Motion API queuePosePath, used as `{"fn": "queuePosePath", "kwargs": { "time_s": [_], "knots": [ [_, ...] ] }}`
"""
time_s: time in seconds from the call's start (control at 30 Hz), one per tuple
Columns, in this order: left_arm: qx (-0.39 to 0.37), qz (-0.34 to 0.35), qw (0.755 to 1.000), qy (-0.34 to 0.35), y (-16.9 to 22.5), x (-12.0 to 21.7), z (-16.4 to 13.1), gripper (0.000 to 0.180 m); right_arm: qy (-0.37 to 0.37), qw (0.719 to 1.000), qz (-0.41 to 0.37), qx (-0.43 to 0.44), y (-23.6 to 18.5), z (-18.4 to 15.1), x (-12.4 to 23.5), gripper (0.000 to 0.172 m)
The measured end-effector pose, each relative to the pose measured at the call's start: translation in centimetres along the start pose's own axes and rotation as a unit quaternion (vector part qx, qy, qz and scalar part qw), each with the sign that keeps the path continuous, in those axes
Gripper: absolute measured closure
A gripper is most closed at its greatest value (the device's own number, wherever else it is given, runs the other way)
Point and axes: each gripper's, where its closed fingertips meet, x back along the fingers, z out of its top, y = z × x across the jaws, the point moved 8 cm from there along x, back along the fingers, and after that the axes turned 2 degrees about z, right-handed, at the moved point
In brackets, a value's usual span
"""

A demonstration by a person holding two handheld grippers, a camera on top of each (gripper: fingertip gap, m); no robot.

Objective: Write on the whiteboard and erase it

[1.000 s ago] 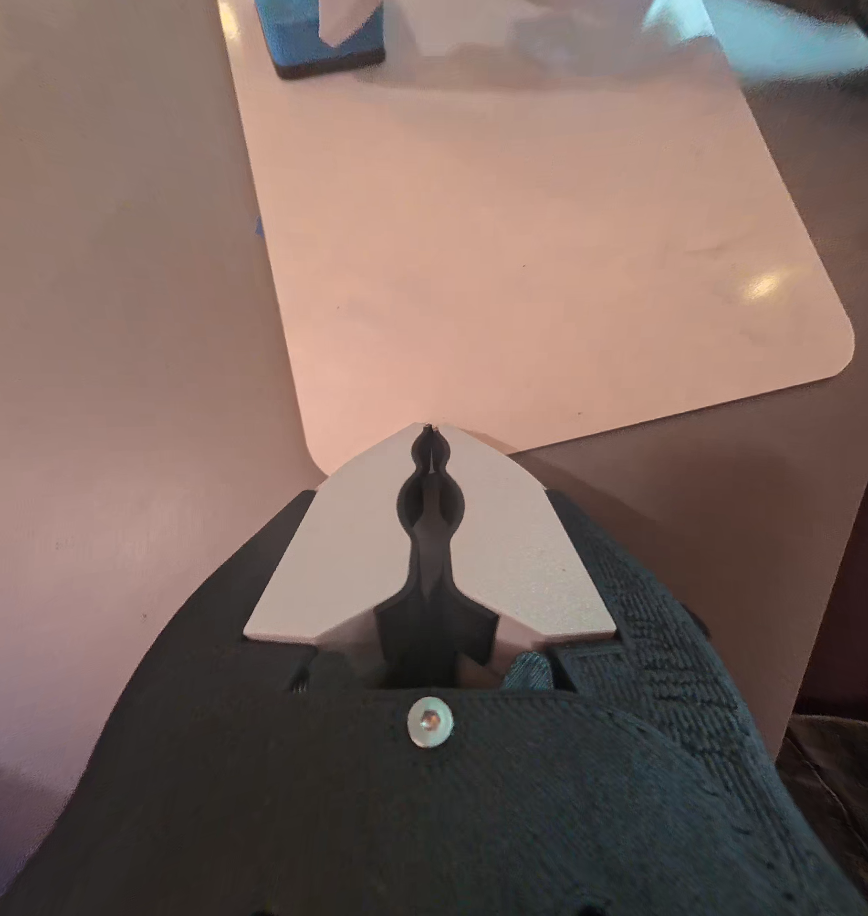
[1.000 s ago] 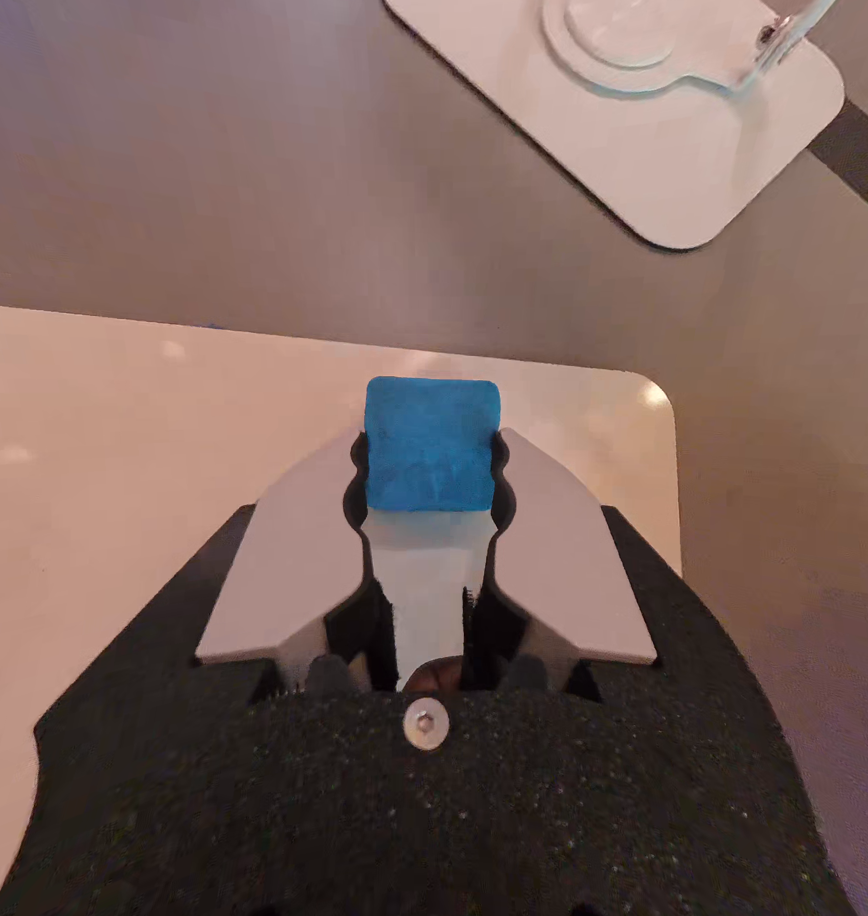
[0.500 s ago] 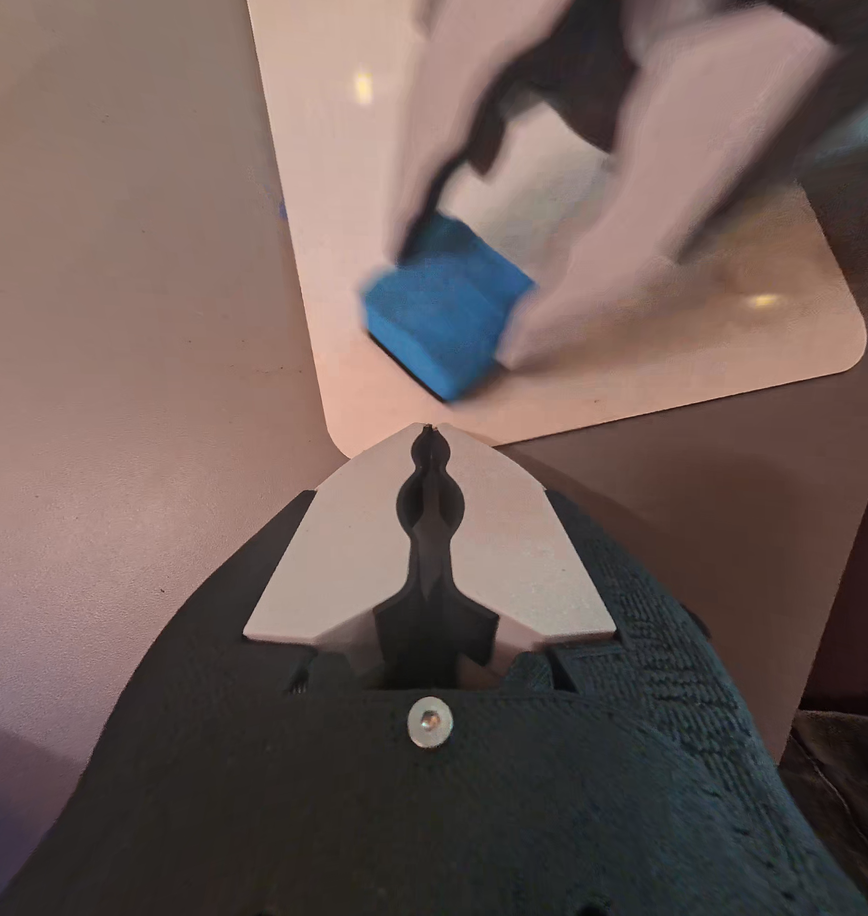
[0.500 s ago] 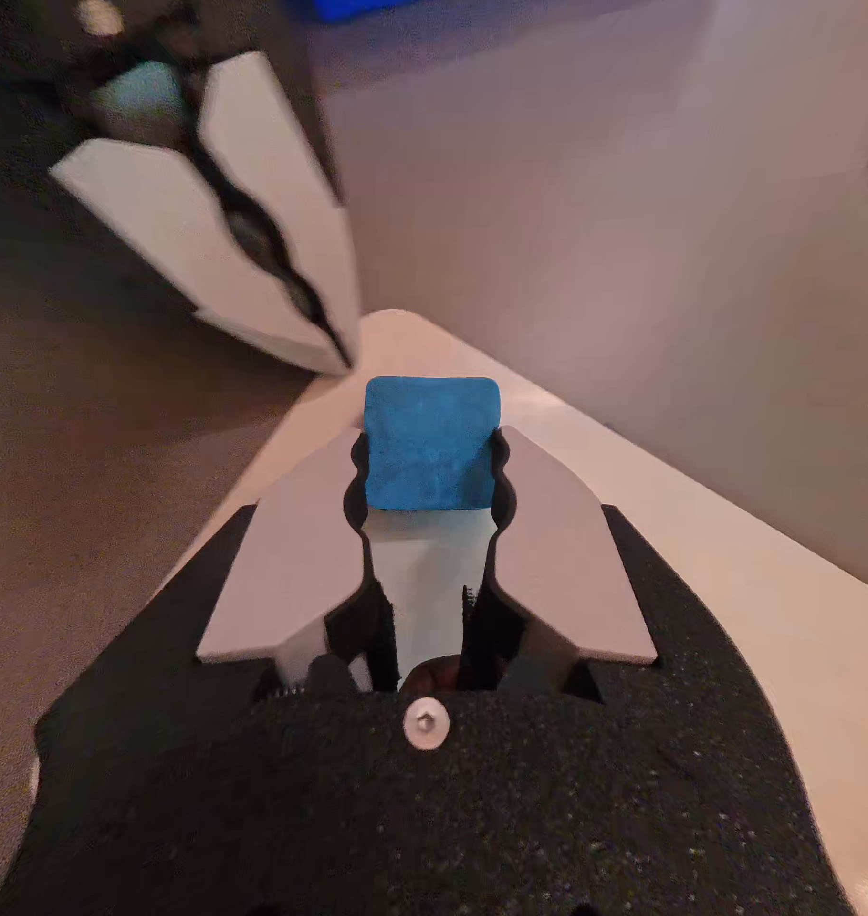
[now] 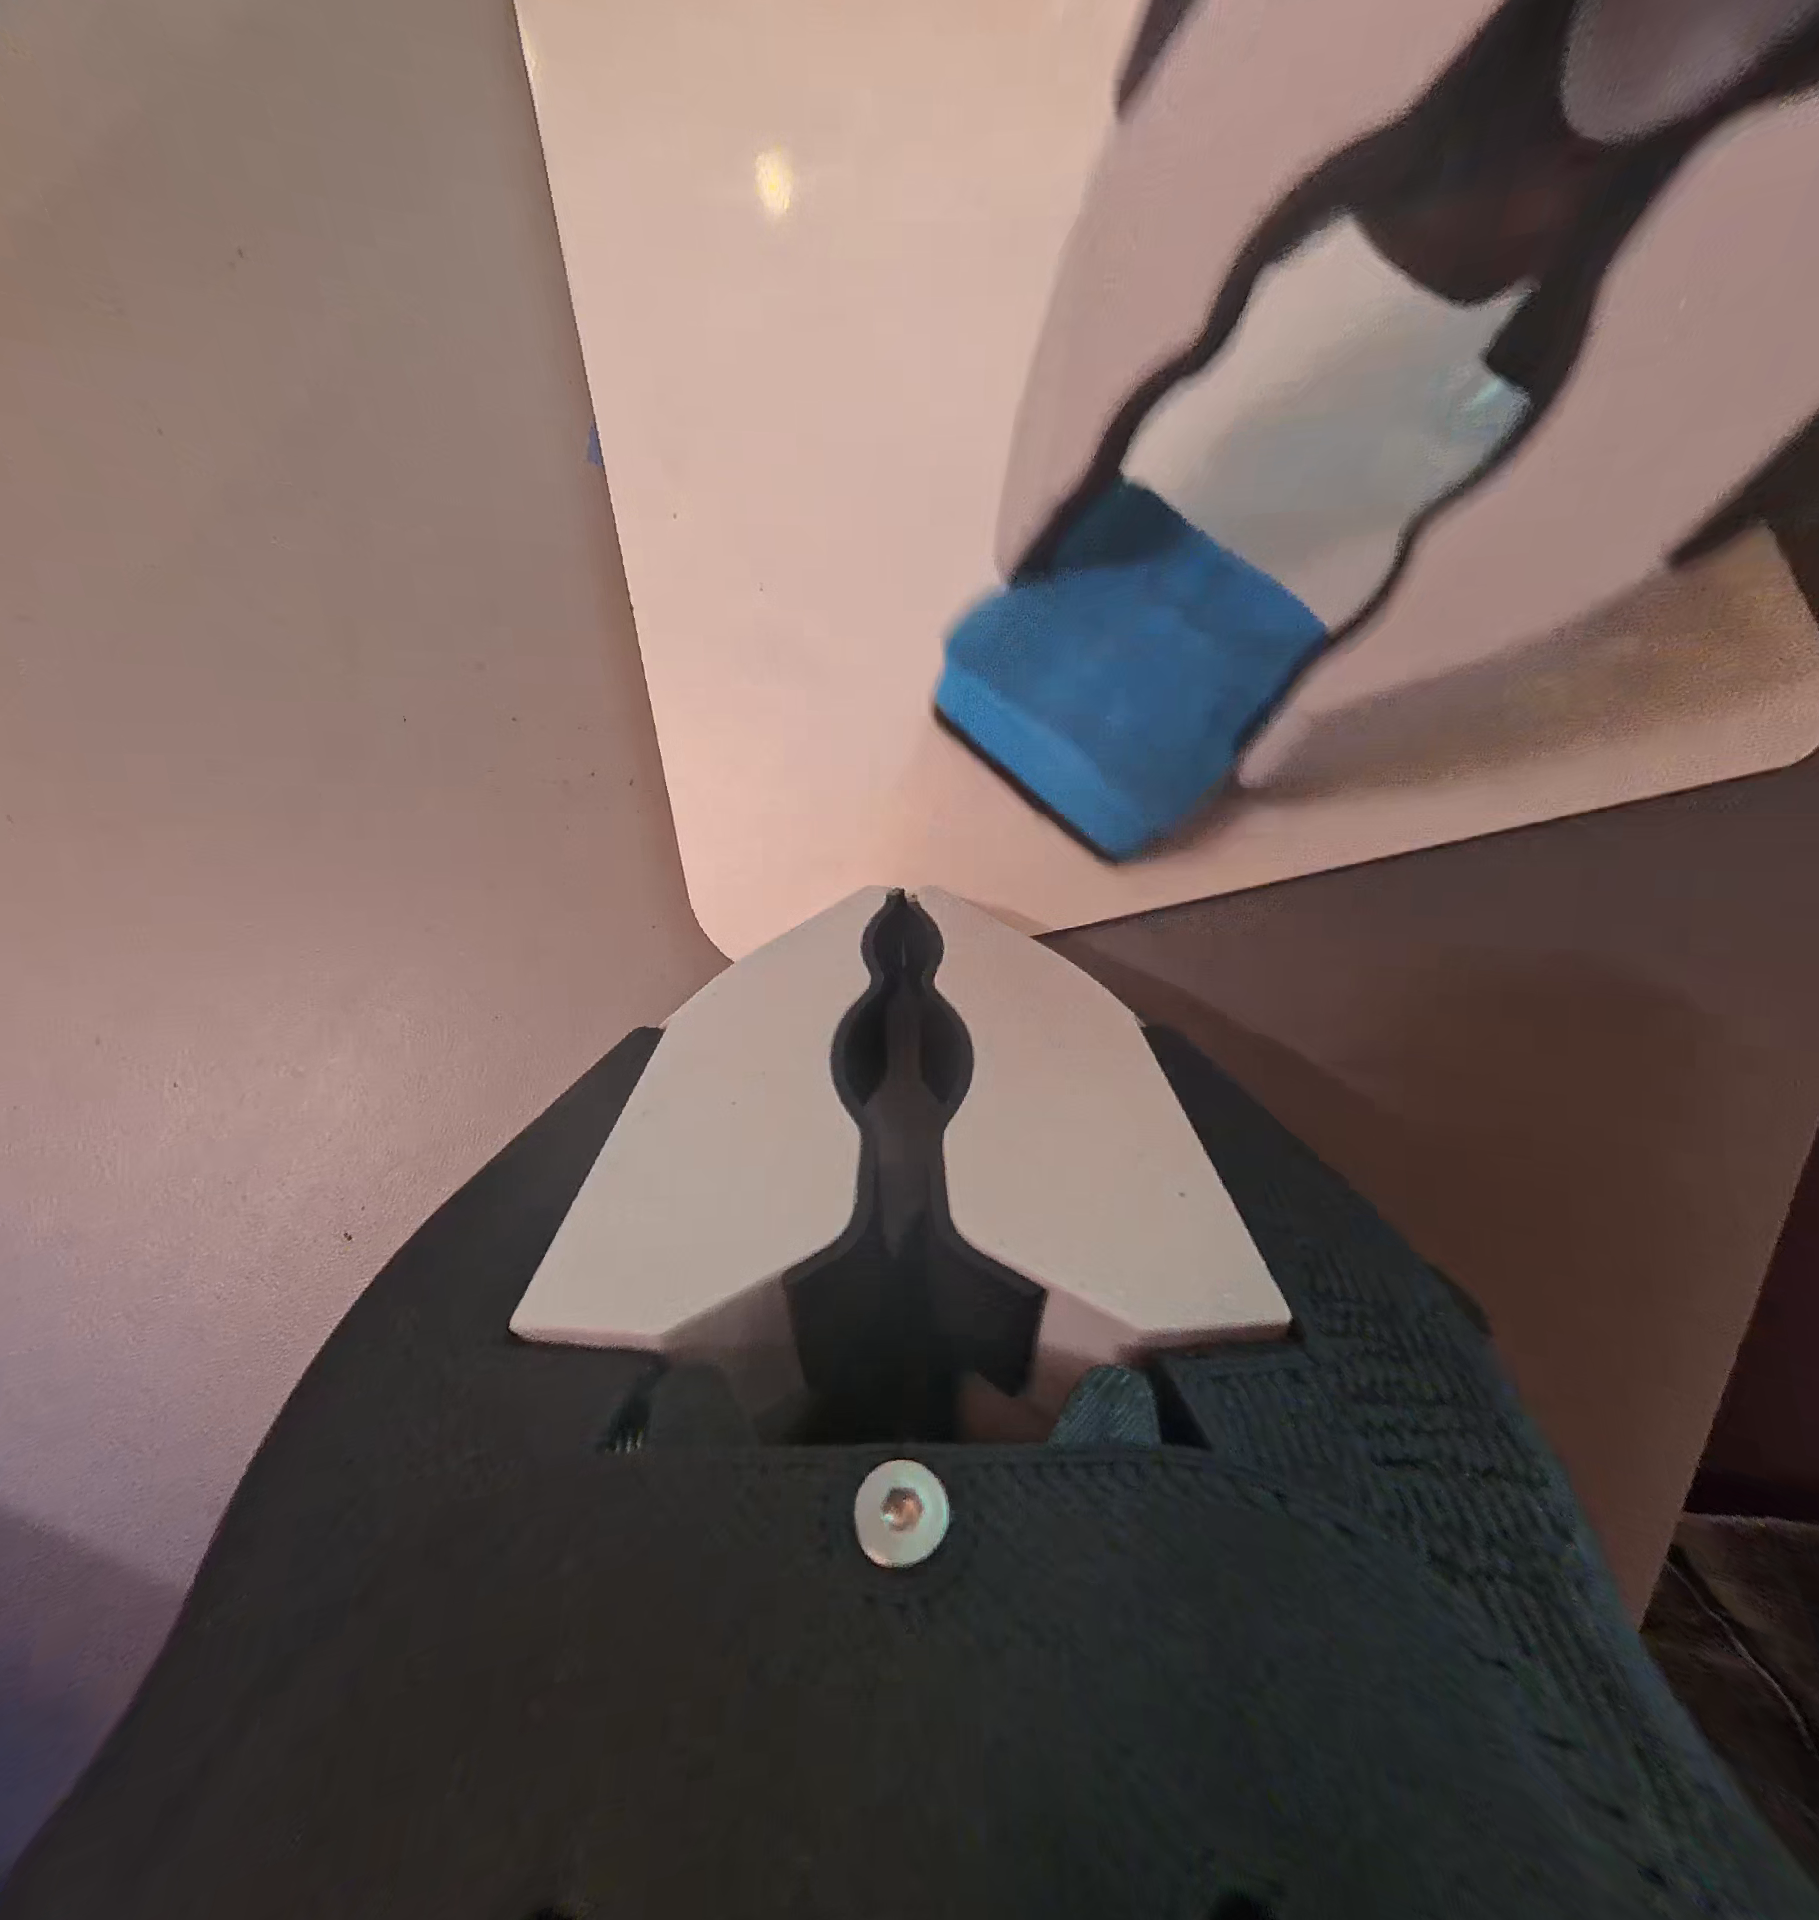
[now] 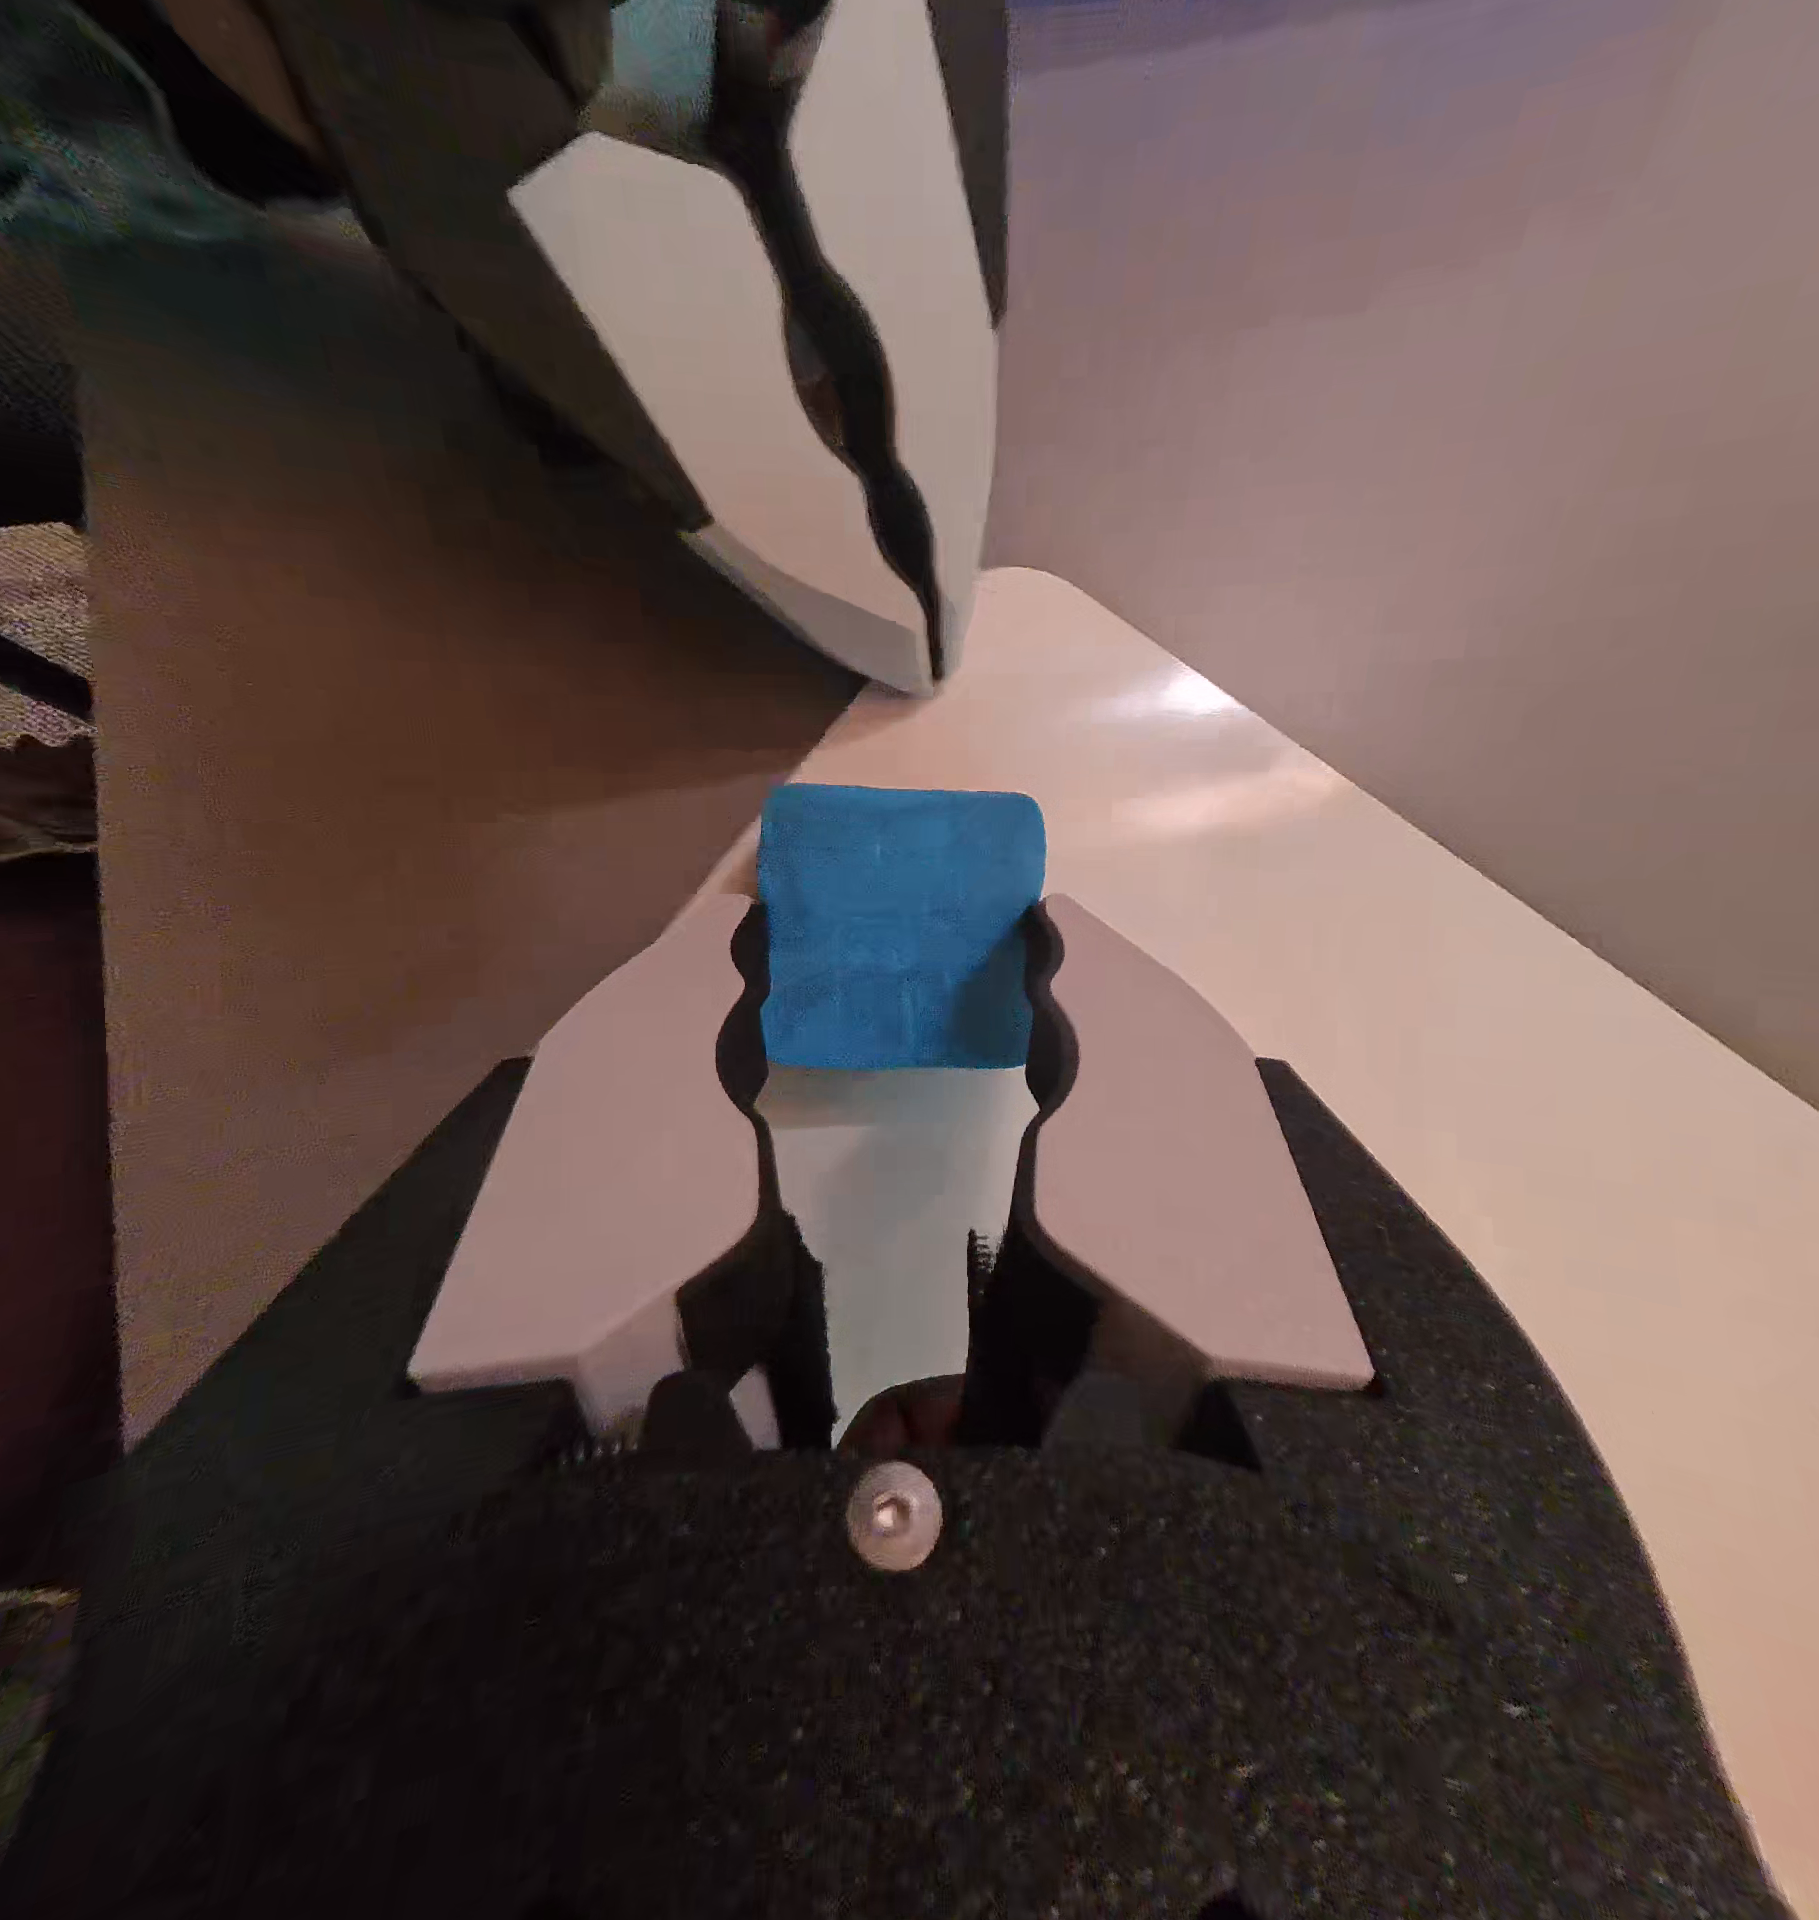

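— Why did you have the right gripper (image 6: 900,940) angled down at the board (image 6: 1248,883) like that?

— So the eraser (image 6: 900,935) met the surface. Your two pads were clamped on its blue sides, and in the left view its dark underside (image 5: 1030,784) looked pressed to the board near the close edge, which is how I'd judge you were wiping.

— And the left gripper (image 5: 903,902)?

— You held it with its fingers together on nothing, tip right at the board's near corner. My guess is you were pinning the board so it wouldn't slide on the table (image 5: 261,623) under the strokes, though I can't tell whether the tip really touched.

— Where did that leave the board itself?

— Flat on the table, one edge close to the table's edge. I saw no marks on the part in view, so you seemed close to done erasing.

— Any containers, anything in them?

— None that either view showed. No marker in view either.
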Motion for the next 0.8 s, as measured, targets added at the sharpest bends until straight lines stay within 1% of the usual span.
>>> {"fn": "queuePosePath", "kwargs": {
  "time_s": [0.03,0.1,0.17,0.2,0.23,0.27,0.3,0.37,0.47,0.53,0.57,0.6,0.67,0.73,0.8],
  "knots": [
    [-0.001,0.002,1.000,-0.001,0.0,0.0,0.0,0.179,-0.008,1.000,-0.018,-0.008,1.0,-0.5,0.5,0.123],
    [-0.004,0.002,1.000,-0.002,0.0,0.0,0.0,0.179,-0.022,0.996,-0.070,-0.055,4.2,-2.7,2.4,0.123],
    [-0.002,0.000,1.000,-0.001,0.0,0.0,0.0,0.179,-0.027,0.982,-0.141,-0.124,7.8,-5.9,5.0,0.124],
    [-0.002,-0.001,1.000,0.000,0.0,0.0,0.0,0.180,-0.022,0.973,-0.168,-0.158,9.0,-7.2,6.0,0.124],
    [-0.001,0.001,1.000,0.001,0.0,0.0,0.0,0.179,-0.014,0.967,-0.180,-0.178,9.2,-8.0,6.6,0.124],
    [-0.001,0.003,1.000,0.000,0.0,0.0,0.0,0.179,-0.005,0.966,-0.187,-0.179,8.5,-8.0,6.5,0.124],
    [-0.002,0.006,1.000,0.000,0.0,0.0,0.0,0.179,0.000,0.970,-0.178,-0.165,7.2,-7.5,6.1,0.124],
    [-0.001,0.007,1.000,-0.001,0.1,0.0,0.1,0.179,0.015,0.987,-0.100,-0.128,2.7,-5.3,4.3,0.124],
    [0.001,0.006,1.000,-0.002,0.0,0.0,0.1,0.179,-0.007,0.999,-0.015,-0.046,-3.6,-3.1,3.1,0.124],
    [-0.001,0.007,1.000,-0.001,0.1,0.0,0.0,0.180,-0.030,0.999,0.000,-0.015,-4.9,-3.4,3.7,0.123],
    [-0.002,0.007,1.000,0.000,0.1,0.0,0.0,0.180,-0.033,0.999,0.006,-0.024,-4.4,-4.0,4.3,0.123],
    [-0.002,0.007,1.000,0.001,0.1,0.0,0.0,0.180,-0.034,0.998,-0.005,-0.043,-3.1,-4.9,5.0,0.123],
    [0.000,0.003,1.000,0.002,0.1,-0.1,0.0,0.179,-0.040,0.992,-0.074,-0.093,1.1,-7.0,6.7,0.123],
    [-0.001,-0.001,1.000,0.004,0.2,-0.1,0.0,0.179,-0.037,0.976,-0.140,-0.160,5.7,-9.2,8.3,0.124],
    [-0.004,0.000,1.000,0.002,0.3,-0.1,0.1,0.179,-0.030,0.961,-0.180,-0.210,9.6,-10.4,9.0,0.124]
  ]
}}
